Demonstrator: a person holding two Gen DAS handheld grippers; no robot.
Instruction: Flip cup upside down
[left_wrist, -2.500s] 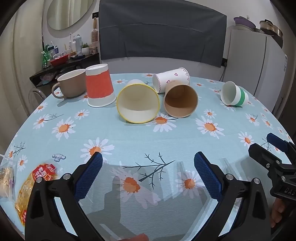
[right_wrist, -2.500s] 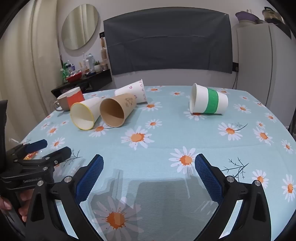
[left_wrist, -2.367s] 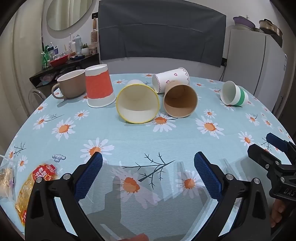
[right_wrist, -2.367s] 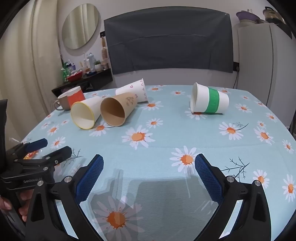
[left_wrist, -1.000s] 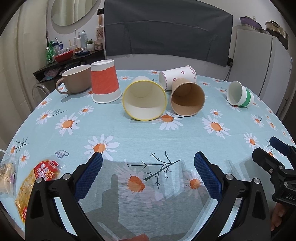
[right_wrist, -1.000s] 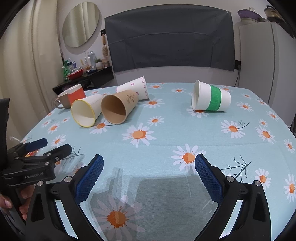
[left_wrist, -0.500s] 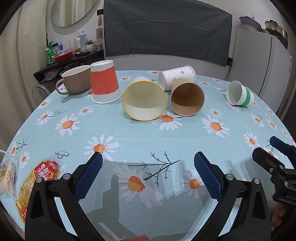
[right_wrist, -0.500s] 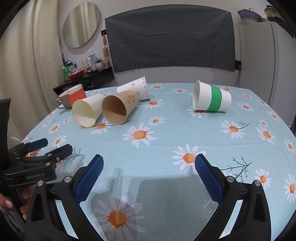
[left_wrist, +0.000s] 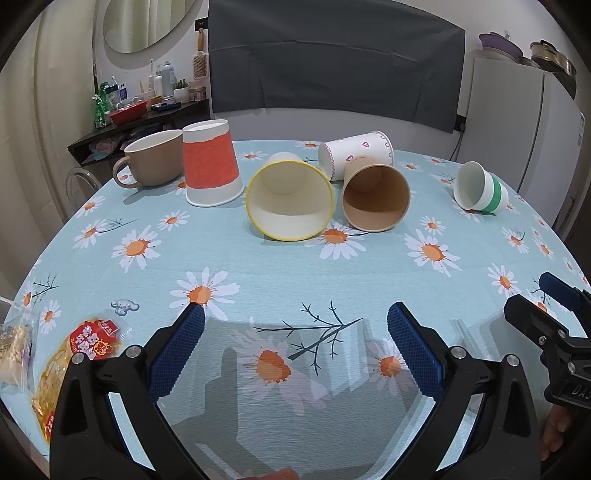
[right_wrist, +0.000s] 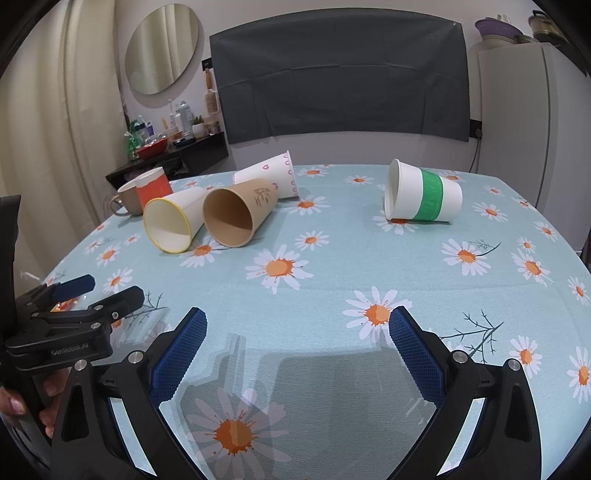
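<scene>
Left wrist view: left gripper (left_wrist: 295, 325) spread wide, empty, well short of yellow-rimmed cup (left_wrist: 290, 201) lying sideways; brown cup (left_wrist: 375, 197) just right of it. Right gripper (right_wrist: 297, 328) wide, empty.

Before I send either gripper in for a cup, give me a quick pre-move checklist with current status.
1. Left gripper open and empty: ok, blue pads spread wide.
2. Right gripper open and empty: ok.
3. A cup already upside down: ok, the orange-and-white paper cup stands mouth down beside the brown ceramic mug.
4. Cups left to flip: not ok, the yellow-rimmed white paper cup, brown kraft paper cup, white heart-print paper cup and green-banded white paper cup all lie on their sides.
5. Free access to the green-banded cup: ok, it lies alone.
6. Yellow-rimmed and kraft cups touching: cannot tell.
</scene>
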